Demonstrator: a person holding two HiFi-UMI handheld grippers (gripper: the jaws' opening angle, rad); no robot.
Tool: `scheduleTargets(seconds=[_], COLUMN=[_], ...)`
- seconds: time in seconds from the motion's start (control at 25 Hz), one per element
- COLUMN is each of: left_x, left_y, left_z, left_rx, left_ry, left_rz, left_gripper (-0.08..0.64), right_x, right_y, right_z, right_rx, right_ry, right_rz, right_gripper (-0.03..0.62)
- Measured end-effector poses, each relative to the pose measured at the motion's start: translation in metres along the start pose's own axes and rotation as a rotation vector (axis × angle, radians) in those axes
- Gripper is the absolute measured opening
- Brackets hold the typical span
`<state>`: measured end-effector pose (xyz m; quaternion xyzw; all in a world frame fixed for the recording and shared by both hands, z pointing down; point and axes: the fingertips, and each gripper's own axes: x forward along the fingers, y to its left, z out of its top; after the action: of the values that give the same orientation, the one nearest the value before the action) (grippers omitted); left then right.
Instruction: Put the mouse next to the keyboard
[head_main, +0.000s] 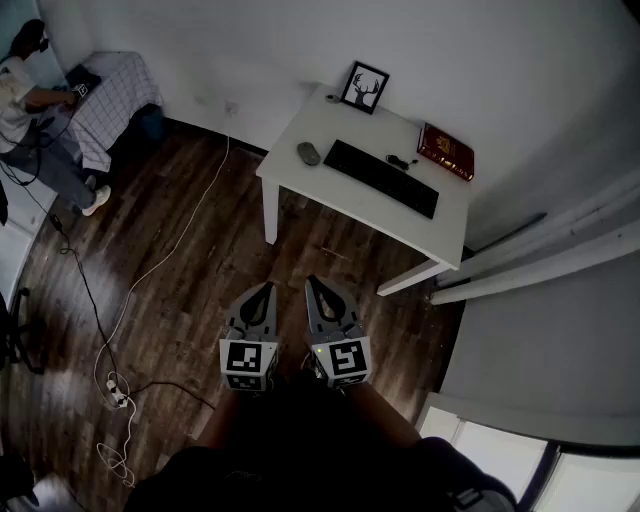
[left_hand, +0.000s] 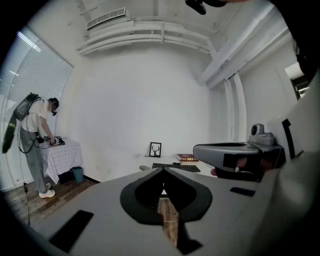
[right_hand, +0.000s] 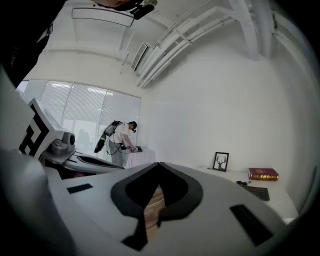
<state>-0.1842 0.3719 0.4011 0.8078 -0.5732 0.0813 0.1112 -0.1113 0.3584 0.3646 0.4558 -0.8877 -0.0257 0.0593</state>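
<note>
A grey mouse (head_main: 308, 153) lies on the white table (head_main: 300, 190), just left of the black keyboard (head_main: 381, 178). Both grippers hang side by side over the wooden floor, well short of the table. My left gripper (head_main: 265, 290) is shut with nothing in it, tips meeting (left_hand: 163, 170). My right gripper (head_main: 312, 284) is shut and empty too, its tips together (right_hand: 159, 165). In the left gripper view the mouse (left_hand: 144, 168) and keyboard (left_hand: 176, 167) show far ahead. The right gripper view catches only the keyboard's end (right_hand: 257, 192).
On the table stand a framed deer picture (head_main: 365, 87), a red book (head_main: 445, 151) and a small black item (head_main: 402, 162). White cables (head_main: 160, 262) and a power strip (head_main: 117, 394) lie on the floor. A person (head_main: 30, 110) works at a checkered table (head_main: 112, 95) far left.
</note>
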Motion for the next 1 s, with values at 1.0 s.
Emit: scheduleTargets(seconds=[1.0], left_x=[0.027], left_y=[0.069], left_z=[-0.035], left_rx=[-0.050], left_ry=[0.087], left_rz=[-0.040], left_gripper=[0.003], right_x=[0.079], right_y=[0.026], right_z=[-0.043], right_rx=[0.016], right_ry=[0.075], right_rz=[-0.001], right_gripper=[0.021])
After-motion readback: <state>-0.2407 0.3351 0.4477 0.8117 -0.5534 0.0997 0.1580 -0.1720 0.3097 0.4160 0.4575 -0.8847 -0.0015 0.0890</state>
